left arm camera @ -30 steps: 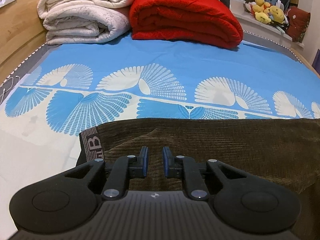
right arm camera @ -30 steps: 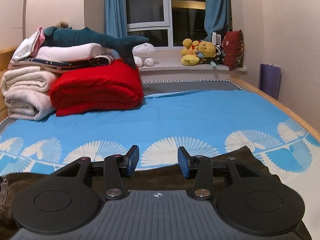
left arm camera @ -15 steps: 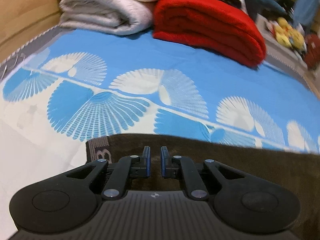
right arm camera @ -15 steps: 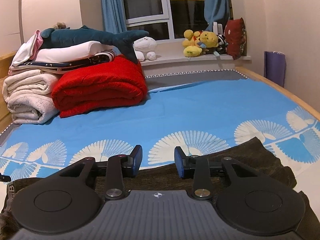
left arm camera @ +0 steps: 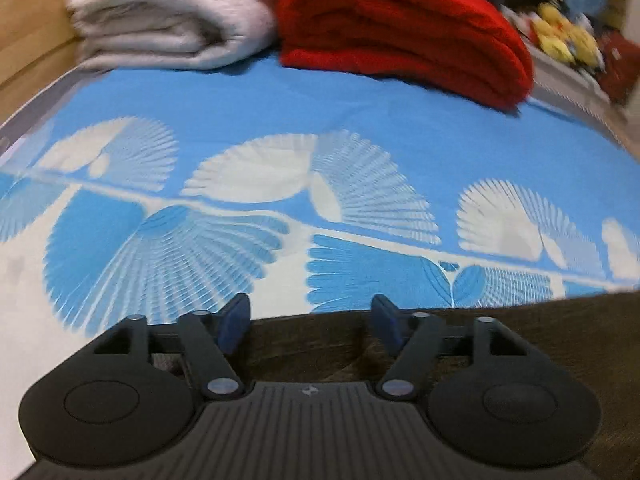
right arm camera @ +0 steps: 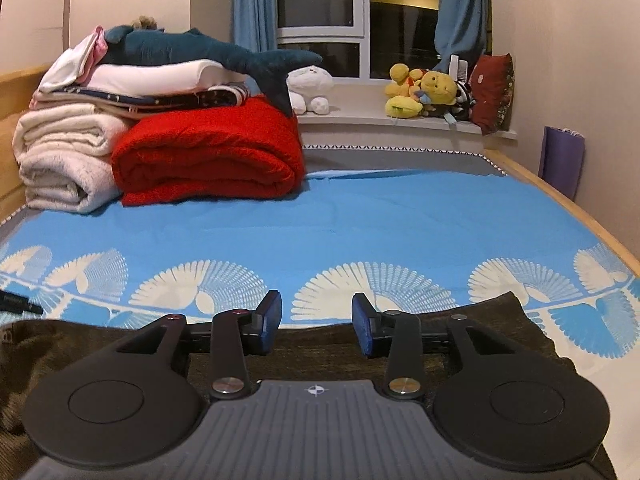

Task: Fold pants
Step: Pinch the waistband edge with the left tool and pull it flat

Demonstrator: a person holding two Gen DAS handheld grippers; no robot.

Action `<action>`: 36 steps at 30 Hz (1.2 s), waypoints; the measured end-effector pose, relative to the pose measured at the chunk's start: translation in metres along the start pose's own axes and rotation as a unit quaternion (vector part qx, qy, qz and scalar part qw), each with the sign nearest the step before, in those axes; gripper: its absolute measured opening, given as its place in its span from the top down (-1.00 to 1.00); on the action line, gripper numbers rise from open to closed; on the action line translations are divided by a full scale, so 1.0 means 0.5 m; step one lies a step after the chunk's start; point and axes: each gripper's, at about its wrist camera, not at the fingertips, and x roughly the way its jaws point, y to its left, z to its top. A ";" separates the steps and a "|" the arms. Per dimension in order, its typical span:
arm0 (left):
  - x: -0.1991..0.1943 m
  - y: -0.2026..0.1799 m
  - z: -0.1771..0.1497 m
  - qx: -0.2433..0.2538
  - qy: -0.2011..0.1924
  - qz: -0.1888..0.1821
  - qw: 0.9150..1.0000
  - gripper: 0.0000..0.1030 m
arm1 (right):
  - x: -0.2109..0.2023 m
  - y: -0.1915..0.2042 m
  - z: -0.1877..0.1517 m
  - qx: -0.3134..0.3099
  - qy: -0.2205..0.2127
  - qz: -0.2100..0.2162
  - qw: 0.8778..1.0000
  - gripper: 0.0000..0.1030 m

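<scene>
Dark brown corduroy pants lie flat on the blue patterned bed sheet, running left to right along the near edge. They also show in the right wrist view. My left gripper is open and empty, just above the pants' far edge. My right gripper is open and empty, over the pants' far edge near their right end. The left wrist view is blurred.
Folded white blankets and a red blanket are stacked at the head of the bed, with a plush shark on top. Soft toys sit on the window sill. A wooden bed rail runs along the right.
My left gripper was nearly shut over the waistband and has opened wide, moving forward to the pants' far edge. My right gripper stays open and has risen slightly.
</scene>
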 end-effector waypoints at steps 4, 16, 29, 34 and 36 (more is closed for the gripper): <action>0.047 -0.026 -0.011 0.053 0.039 -0.007 0.998 -0.45 | 0.014 -0.003 -0.008 -0.015 0.014 -0.006 1.000 0.19; 0.009 -0.102 -0.044 0.163 0.013 0.028 0.986 0.98 | 0.152 -0.044 -0.118 0.040 0.275 -0.039 0.960 0.04; -0.332 -0.155 -0.142 0.208 -0.018 -0.025 0.978 0.99 | 0.116 -0.042 -0.110 0.082 0.268 -0.037 0.959 0.04; -0.415 -0.144 -0.272 0.197 0.043 -0.080 0.976 0.98 | 0.081 -0.048 -0.109 0.091 0.261 -0.031 0.961 0.04; -0.416 -0.127 -0.288 0.174 0.061 -0.090 0.979 0.95 | 0.071 -0.056 -0.108 0.098 0.259 -0.030 0.960 0.04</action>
